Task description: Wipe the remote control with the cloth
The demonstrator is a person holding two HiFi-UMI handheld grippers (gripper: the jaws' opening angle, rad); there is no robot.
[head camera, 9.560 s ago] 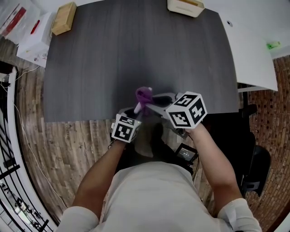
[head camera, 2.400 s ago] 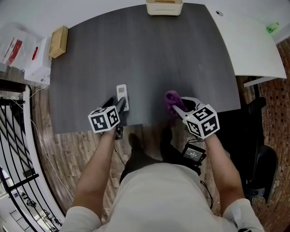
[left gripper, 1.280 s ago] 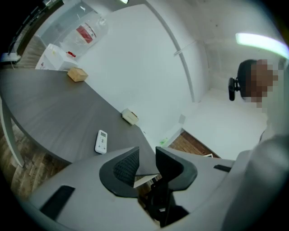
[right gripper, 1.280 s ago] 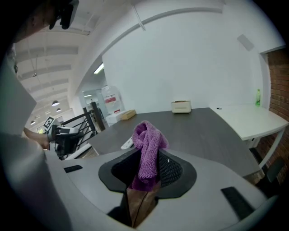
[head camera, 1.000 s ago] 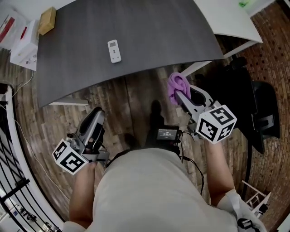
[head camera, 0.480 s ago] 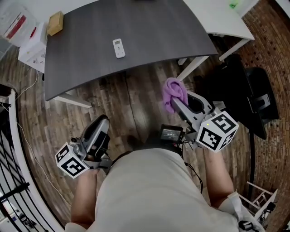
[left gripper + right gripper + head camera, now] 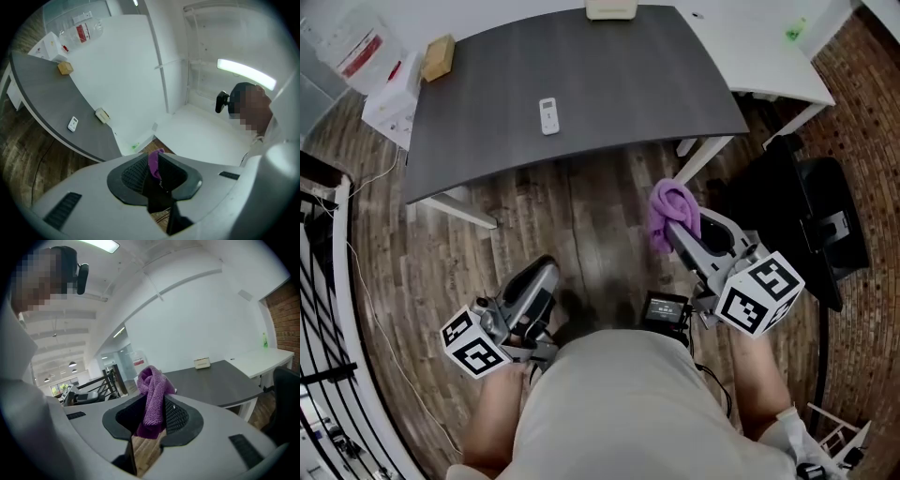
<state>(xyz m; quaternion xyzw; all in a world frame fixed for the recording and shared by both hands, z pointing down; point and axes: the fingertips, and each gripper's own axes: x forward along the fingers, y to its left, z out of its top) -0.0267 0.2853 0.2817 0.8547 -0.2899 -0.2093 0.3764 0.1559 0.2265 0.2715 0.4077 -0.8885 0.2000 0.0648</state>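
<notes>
Right gripper [image 7: 677, 225], held over the wood-plank floor [image 7: 581, 216] and well short of the dark grey table [image 7: 609, 66], clamps a purple cloth [image 7: 670, 202] that bunches up above its jaws. Left gripper [image 7: 542, 275], low beside the person's torso [image 7: 619, 403], has its jaws together with nothing held. White remote control [image 7: 548, 115] lies on the table near its front edge, well apart from both grippers.

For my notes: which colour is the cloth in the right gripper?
Purple cloth; the right gripper view shows it best.
</notes>
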